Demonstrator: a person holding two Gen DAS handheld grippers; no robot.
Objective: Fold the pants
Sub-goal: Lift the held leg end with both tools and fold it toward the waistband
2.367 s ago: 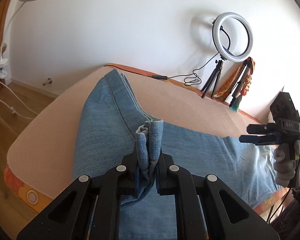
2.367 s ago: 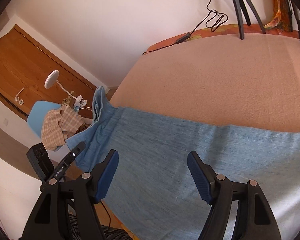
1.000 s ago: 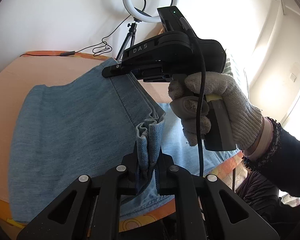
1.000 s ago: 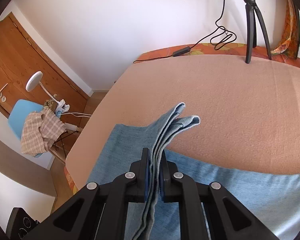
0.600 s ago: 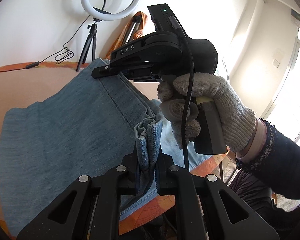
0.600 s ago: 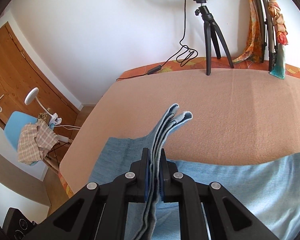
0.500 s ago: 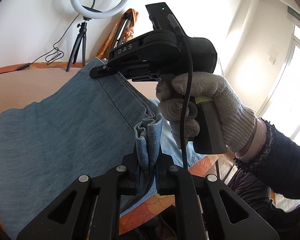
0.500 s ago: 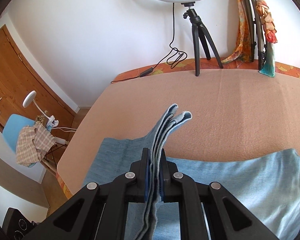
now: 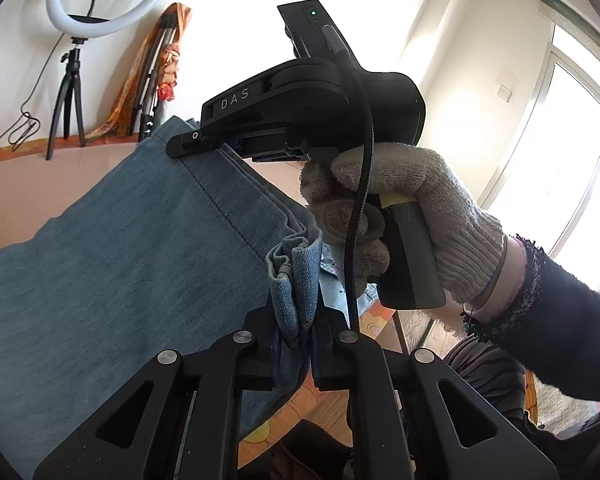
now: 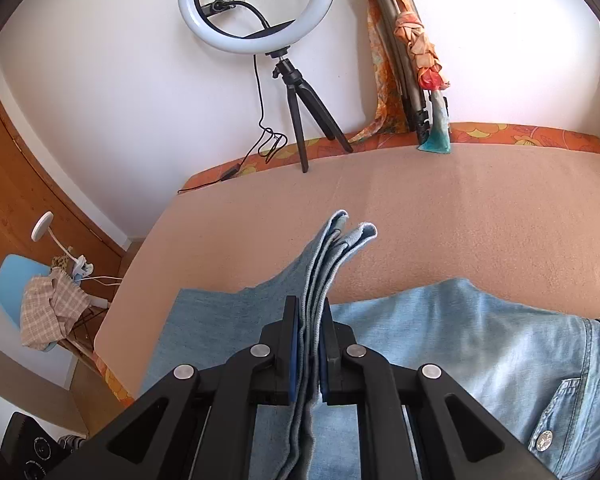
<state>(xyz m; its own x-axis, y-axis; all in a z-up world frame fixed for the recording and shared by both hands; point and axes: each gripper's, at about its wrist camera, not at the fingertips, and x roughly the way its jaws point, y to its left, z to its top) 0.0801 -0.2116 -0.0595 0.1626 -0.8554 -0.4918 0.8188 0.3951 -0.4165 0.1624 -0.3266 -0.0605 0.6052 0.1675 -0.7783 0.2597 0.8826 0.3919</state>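
Both grippers pinch bunched denim: left gripper (image 9: pixel 294 344) and right gripper (image 10: pixel 310 354) clamp the pants (image 10: pixel 480 340), low centre frame.

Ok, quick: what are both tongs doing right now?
Left tongs: shut on a bunched edge of the jeans.
Right tongs: shut on stacked jeans layers.

Lettering: "DAS" is showing in pale capitals on the black housing of the right gripper (image 9: pixel 182 145), as seen from the left wrist camera.
Carrier: the letters are standing on the side of the housing, above the slim fingers (image 9: pixel 188 144) that are reaching over the pants (image 9: pixel 132 248).
Other markings: a small green light is glowing on the top block of that gripper, with no characters beside it.
Right wrist camera: no readable text is appearing there.
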